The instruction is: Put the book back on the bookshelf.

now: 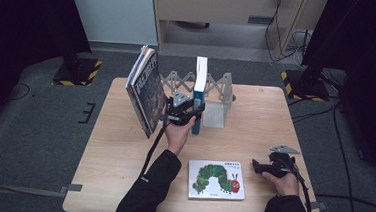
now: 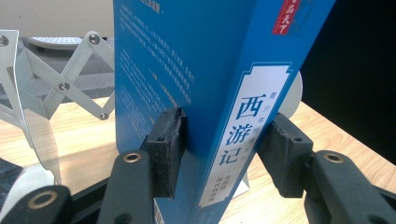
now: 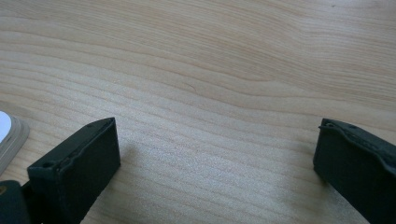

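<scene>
Near the tabletop's [image 1: 255,115] far edge, blue book [image 2: 205,93] upright in the folding metal rack [image 1: 217,90], spine reading 西游记, gripped by left gripper [image 2: 219,149] half-open on both covers to steady it; right gripper [image 3: 215,158] spread wide, holding nothing, resting near the right edge

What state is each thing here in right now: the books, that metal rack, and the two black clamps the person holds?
blue book: upright in the rack, between the left gripper's pads.
left gripper: shut on the blue book.
right gripper: open, holding nothing, low over the table.
dark books: standing, tilted, at the rack's left end.
caterpillar book: flat, closed, cover up.
metal rack: stretched open.
</scene>
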The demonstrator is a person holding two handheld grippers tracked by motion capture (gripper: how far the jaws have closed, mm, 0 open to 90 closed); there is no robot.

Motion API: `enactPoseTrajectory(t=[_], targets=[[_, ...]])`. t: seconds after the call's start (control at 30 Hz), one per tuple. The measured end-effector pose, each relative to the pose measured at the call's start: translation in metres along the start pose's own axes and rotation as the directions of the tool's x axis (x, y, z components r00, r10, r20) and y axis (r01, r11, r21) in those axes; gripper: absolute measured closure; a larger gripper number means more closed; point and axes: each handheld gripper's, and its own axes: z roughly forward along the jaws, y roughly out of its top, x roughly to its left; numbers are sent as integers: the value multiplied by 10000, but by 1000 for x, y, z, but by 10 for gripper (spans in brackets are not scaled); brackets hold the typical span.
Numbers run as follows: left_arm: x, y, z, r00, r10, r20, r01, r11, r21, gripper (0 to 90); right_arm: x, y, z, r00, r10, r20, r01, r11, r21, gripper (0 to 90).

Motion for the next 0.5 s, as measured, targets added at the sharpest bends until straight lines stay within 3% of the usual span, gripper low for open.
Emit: enactPoseTrajectory(t=[0.33, 0.5], targets=[[3, -6, -2, 9996, 277, 23, -276, 9989, -384, 499, 0, 0, 0, 10000, 29, 3, -29, 10000, -6, 8], [5, -8, -7, 9987, 442, 268, -436, 9988, -226, 503, 0, 0, 0, 10000, 33, 1, -33, 10000, 0, 7]])
